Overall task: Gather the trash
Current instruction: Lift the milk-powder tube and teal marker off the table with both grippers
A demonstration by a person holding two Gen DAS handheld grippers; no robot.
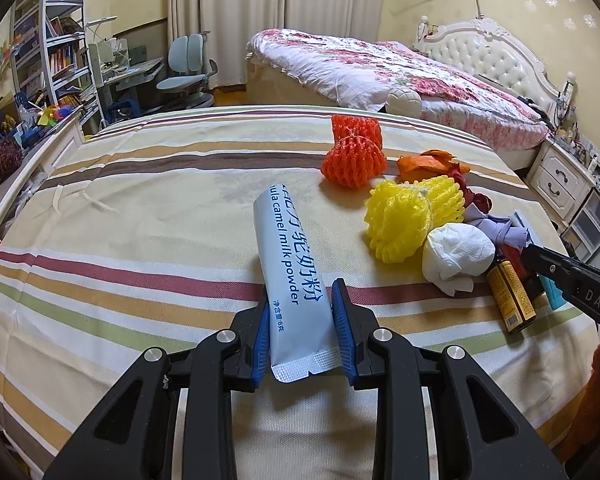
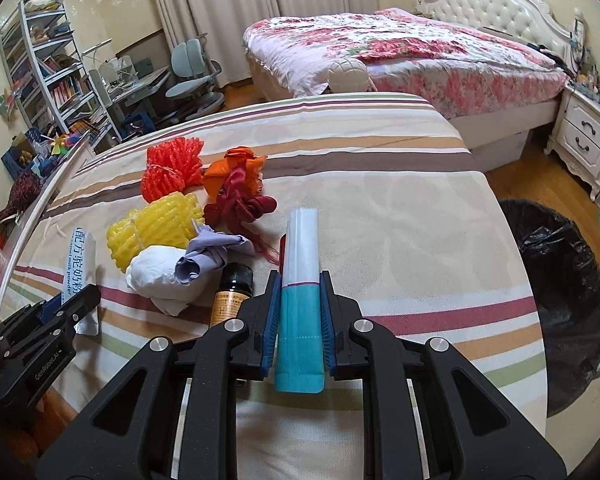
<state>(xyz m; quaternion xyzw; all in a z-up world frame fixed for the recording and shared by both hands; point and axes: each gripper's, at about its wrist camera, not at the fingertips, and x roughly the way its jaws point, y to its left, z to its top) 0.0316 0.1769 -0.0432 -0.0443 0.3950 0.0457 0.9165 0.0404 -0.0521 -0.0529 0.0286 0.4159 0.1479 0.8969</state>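
Gripping one piece of trash apiece, both grippers are seen over the striped bed (image 2: pixel 400 216). The left gripper (image 1: pixel 302 320) is clenched on a milk powder sachet (image 1: pixel 288 264), whose long axis runs straight out along the fingers, away from the camera. The right gripper (image 2: pixel 298 320) is clamped on a teal-and-white packet (image 2: pixel 300 280), also lying lengthwise between the jaws, its white end pointing far.

The relation that matters is judged to be the bin (image 2: pixel 556 300): a black-lined bin stands on the floor beyond the bed's right edge, right of the right gripper and near it. The left gripper is well apart from the bin, with the right gripper and the pile between.

The pile is left on the bed: orange net (image 2: pixel 172 172), yellow net (image 2: pixel 152 228), white tissue wad (image 2: pixel 156 276), purple scrap (image 2: pixel 208 256), red scraps (image 2: pixel 240 204) and a small brown bottle (image 2: pixel 232 292) just left of the right jaws. A swing rightward by the right hand is likely called for first.
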